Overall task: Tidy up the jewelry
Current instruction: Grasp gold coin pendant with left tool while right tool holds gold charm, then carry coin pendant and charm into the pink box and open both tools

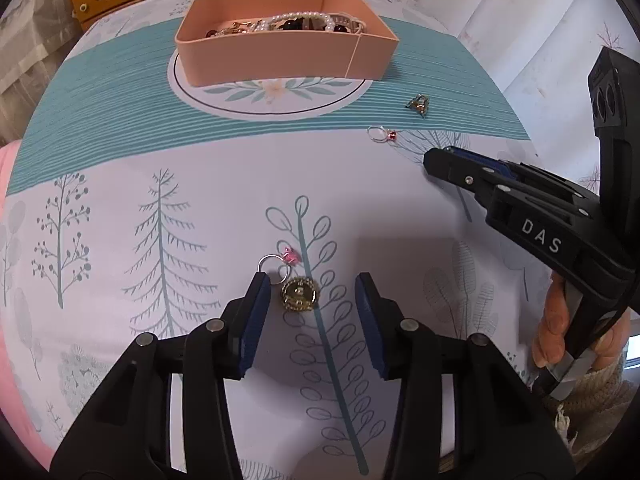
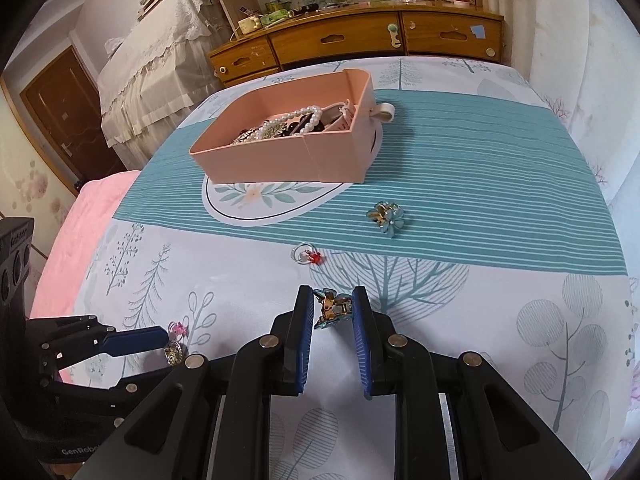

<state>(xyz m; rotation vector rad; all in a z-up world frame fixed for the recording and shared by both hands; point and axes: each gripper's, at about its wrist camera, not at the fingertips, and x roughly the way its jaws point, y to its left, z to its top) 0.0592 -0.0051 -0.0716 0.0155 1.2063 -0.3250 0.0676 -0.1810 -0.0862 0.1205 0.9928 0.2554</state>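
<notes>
A round gold brooch [image 1: 299,294] lies on the printed cloth between the jaws of my left gripper [image 1: 312,278], nearer the left pad; the pads stand apart from it, so it is open. A silver ring with a pink stone [image 1: 280,264] lies just beyond the left fingertip. My right gripper [image 2: 332,291] is shut on a small blue flower hair clip [image 2: 332,308] with a gold spring. The pink jewelry box [image 1: 272,60] [image 2: 260,164] stands at the far side, holding a pearl string and other pieces.
A second blue flower clip [image 2: 386,218] [image 1: 418,104] and a ring with a red stone [image 2: 306,257] [image 1: 382,134] lie loose between the box and the grippers. A wooden drawer cabinet [image 2: 360,44] stands behind the table. A pink cloth [image 2: 80,232] lies at the left.
</notes>
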